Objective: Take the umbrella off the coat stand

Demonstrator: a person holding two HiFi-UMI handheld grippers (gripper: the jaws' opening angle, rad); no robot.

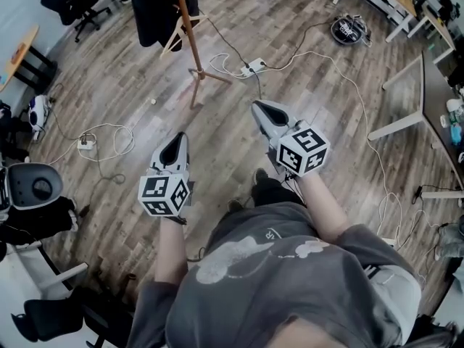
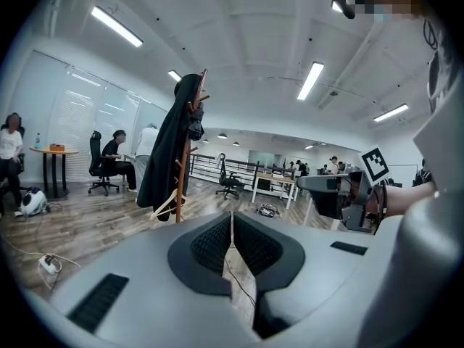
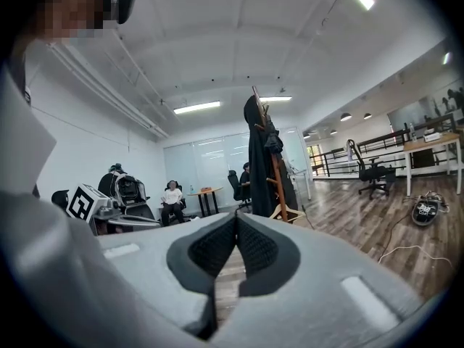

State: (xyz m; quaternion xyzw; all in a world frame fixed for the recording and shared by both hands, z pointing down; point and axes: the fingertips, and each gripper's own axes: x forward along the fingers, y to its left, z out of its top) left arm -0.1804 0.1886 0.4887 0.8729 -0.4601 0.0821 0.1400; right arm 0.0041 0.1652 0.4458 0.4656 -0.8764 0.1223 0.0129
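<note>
The wooden coat stand [image 1: 191, 33] rises from the wood floor ahead of me, with a dark coat [image 1: 154, 7] draped over it. In the left gripper view the coat stand [image 2: 187, 158] is left of centre; a small dark bundle [image 2: 195, 127] hangs by the pole, and I cannot tell whether it is the umbrella. My left gripper [image 1: 177, 141] and right gripper [image 1: 259, 108] are held side by side, well short of the stand. Both are shut with nothing between the jaws. The right gripper view has the coat stand [image 3: 270, 162] beyond its shut jaws.
A power strip [image 1: 252, 67] and long cables trail over the floor near the stand's feet. A round black device [image 1: 350, 29] lies at the back right. White desk legs [image 1: 406, 122] stand to the right, chairs [image 1: 32, 187] to the left. People sit at a far table [image 2: 52, 151].
</note>
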